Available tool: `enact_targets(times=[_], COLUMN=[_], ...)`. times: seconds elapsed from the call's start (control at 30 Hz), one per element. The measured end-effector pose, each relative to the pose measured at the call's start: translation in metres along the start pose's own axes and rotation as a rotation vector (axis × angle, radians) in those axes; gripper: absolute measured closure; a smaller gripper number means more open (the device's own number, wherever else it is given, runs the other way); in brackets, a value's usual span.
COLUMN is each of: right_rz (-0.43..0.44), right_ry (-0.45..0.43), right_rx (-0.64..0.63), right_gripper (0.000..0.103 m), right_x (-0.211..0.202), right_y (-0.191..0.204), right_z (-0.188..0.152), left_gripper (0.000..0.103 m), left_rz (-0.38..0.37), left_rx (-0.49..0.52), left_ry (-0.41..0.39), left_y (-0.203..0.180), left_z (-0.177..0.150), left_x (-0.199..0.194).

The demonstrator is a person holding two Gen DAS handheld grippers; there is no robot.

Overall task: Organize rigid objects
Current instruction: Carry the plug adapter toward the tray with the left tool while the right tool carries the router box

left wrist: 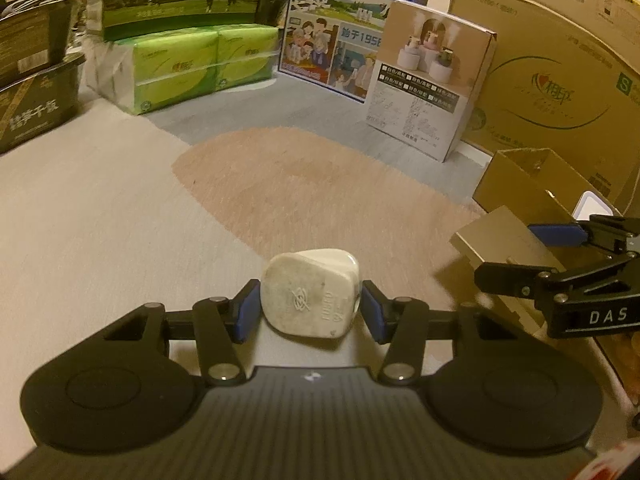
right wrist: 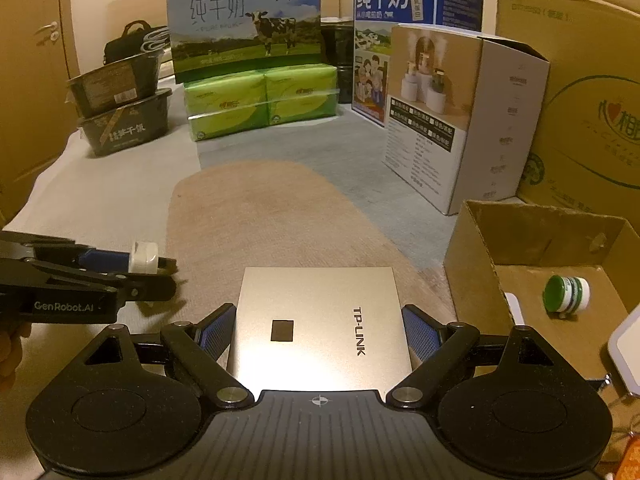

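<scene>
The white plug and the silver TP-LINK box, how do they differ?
The white plug is small, rounded and scuffed; the TP-LINK box is far larger, flat, square-edged and shiny silver. The plug carries embossed marks, the box printed lettering and a black square. Each sits between a hand-held gripper's blue pads.

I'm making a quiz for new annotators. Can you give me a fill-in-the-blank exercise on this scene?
1. The left gripper has a white ____ between its fingers.
2. The silver box between the right gripper fingers is printed with the brand ____.
3. The small bottle lying in the open cardboard box has a ____ cap.

Missing words: plug; TP-LINK; green
</scene>
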State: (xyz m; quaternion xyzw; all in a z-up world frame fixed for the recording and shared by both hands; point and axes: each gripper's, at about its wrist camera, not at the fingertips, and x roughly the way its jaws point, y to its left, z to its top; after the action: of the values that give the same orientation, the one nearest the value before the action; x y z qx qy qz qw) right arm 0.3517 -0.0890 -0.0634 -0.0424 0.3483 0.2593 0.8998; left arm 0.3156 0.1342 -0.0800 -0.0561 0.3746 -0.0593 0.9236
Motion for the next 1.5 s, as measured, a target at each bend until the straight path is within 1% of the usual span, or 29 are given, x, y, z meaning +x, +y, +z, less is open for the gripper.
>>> enact_targets(times=[0.2,0.33,0.5,0.67,1.03,1.27,1.5], right_rz=[-0.007,-0.02,-0.034,-0.045,-0.072,-0.089,-0.118], right_ry=[-0.005,-0.01,-0.02,-0.037,-0.064,-0.08,-0.085], right_rx=[0.011,0.018,0.032,0.055,0.1,0.131,0.163], right_gripper=[0.016,0.016,0.016,0.016,0.016,0.016,0.016], right_x=[-0.016,-0.035,-0.064,-0.099,-0.17,-0.207,-0.235], right_y=[0.001,0.001,0.002,0.001,-0.005,-0.011,-0.024], right_z=[-0.005,-0.009,-0.016,-0.023,-0.047,-0.065,-0.081], left_gripper=[0.054,0.054,0.054,0.054,0.054,0.054,0.054], left_rz=[0.045,0.055,0.052,0.069,0.073,0.067,0.058], left_rx=[-0.015,-0.025,-0.043,-0.069,-0.087,-0.074,-0.052], left_ry=[0.025,0.033,0.028,0.015,0.006,-0.001,-0.012], left_y=[-0.015,-0.028,-0.047,-0.065,-0.099,-0.121,-0.144], left_z=[-0.009,-0.015,-0.02,-0.027,-0.052,-0.063,-0.067], left_x=[-0.018,-0.034,-0.061,-0.091,-0.145,-0.169,-0.184])
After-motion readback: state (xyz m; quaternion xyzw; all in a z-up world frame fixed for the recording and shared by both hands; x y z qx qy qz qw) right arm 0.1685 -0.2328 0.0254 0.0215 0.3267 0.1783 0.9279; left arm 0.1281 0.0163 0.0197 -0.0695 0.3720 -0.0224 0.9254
